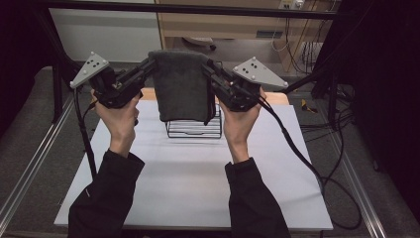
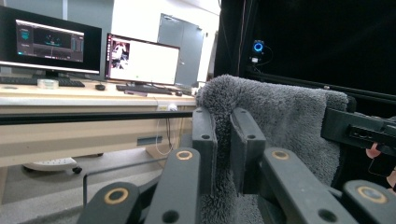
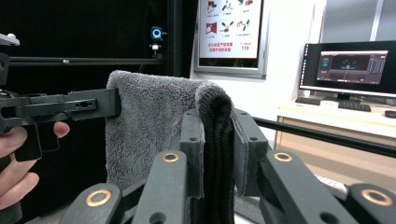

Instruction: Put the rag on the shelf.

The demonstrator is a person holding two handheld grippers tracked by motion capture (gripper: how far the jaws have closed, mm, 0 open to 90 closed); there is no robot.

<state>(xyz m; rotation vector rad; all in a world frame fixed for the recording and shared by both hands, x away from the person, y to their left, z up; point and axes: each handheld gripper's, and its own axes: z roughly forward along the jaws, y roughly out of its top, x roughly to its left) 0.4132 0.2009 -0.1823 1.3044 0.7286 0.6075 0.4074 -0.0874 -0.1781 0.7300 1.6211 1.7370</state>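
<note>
Overhead, the white bench (image 1: 188, 183) lay under 2 raised forearms in black sleeves. Between them a grey towel (image 1: 179, 84) hung folded in the air above a black wire rack (image 1: 194, 129). The left gripper (image 1: 146, 66) had its jaws clamped on the towel's left top corner, the right gripper (image 1: 208, 67) on the right. A wall poster (image 3: 229, 29) read "119".

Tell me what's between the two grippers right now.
A grey towel hangs stretched between them, the left gripper and the right gripper each clamped on a top corner. The high view shows it, above a wire rack.
</note>
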